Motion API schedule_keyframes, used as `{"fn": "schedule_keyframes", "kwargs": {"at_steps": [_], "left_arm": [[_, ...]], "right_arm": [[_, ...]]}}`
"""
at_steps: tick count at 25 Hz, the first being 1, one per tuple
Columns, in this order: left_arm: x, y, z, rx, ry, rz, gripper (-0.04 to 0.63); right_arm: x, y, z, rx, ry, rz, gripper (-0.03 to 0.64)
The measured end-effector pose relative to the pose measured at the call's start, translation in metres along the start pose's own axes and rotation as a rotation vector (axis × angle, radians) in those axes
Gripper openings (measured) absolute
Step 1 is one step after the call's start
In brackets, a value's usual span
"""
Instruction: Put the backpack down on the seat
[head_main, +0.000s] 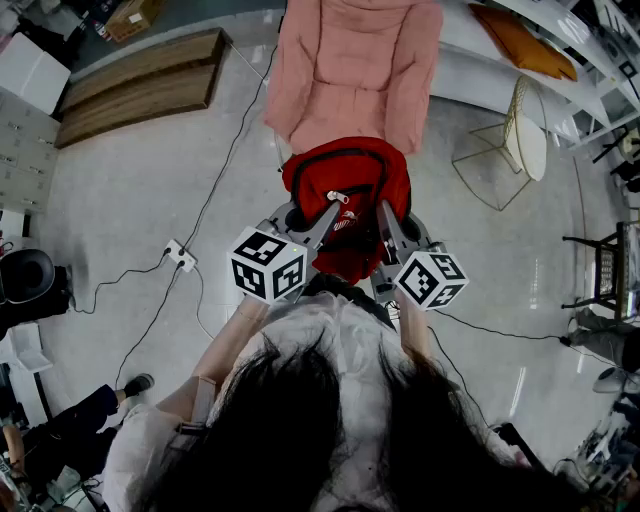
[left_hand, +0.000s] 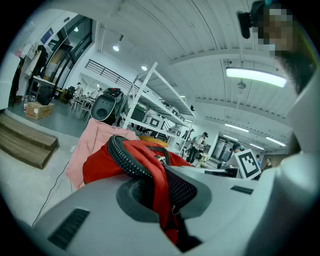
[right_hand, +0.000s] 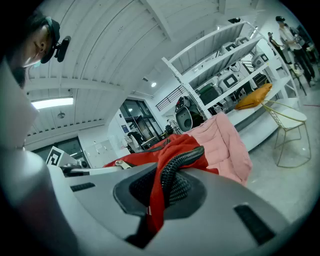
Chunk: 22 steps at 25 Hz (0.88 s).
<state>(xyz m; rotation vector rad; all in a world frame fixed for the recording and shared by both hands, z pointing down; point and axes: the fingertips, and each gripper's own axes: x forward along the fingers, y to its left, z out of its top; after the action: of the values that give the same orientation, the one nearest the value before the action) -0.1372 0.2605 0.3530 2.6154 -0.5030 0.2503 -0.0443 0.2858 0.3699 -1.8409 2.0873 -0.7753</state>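
Fabric is filling the left gripper (head_main: 322, 216): its jaws are clamping on a red shoulder strap (left_hand: 152, 172) edged with black mesh padding, with no gap showing around the cloth. Just to its right, and ahead of it, the red backpack (head_main: 348, 185) is hanging between the two tools. Its top, with the silver zipper pull (head_main: 338, 197), is facing the person, and its long axis is running straight away from them toward the pink padded seat (head_main: 345, 100). In the head view the bag's far end is overlapping the seat's front edge (whether it is touching the cushion or hanging clear of it, I cannot tell). Further right, the right gripper (head_main: 387, 222) is doing the same job, jaws pressing together on the second strap (right_hand: 167, 175), with red cloth and ribbed black padding bunching between them. Both grippers are pointing forward at the bag and flanking it evenly, so neither hand is sitting nearer the seat, which is lying dead ahead beyond the bag. My reading is that the coming move is calling for a level, two-handed carry forward and down before either grip lets go. At the far right a wire-frame chair (head_main: 515, 130) is standing well apart.
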Motion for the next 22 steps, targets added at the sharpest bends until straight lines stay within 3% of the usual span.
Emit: {"fn": "schedule_keyframes", "kwargs": {"at_steps": [14, 22], "left_arm": [[-0.005, -0.015, -0.004, -0.014, 0.02, 0.022, 0.04], [0.003, 0.002, -0.007, -0.027, 0.062, 0.025, 0.04]], "right_arm": [[-0.014, 0.001, 0.002, 0.019, -0.001, 0.027, 0.034], [0.002, -0.009, -0.004, 0.041, 0.015, 0.013, 0.034]]}}
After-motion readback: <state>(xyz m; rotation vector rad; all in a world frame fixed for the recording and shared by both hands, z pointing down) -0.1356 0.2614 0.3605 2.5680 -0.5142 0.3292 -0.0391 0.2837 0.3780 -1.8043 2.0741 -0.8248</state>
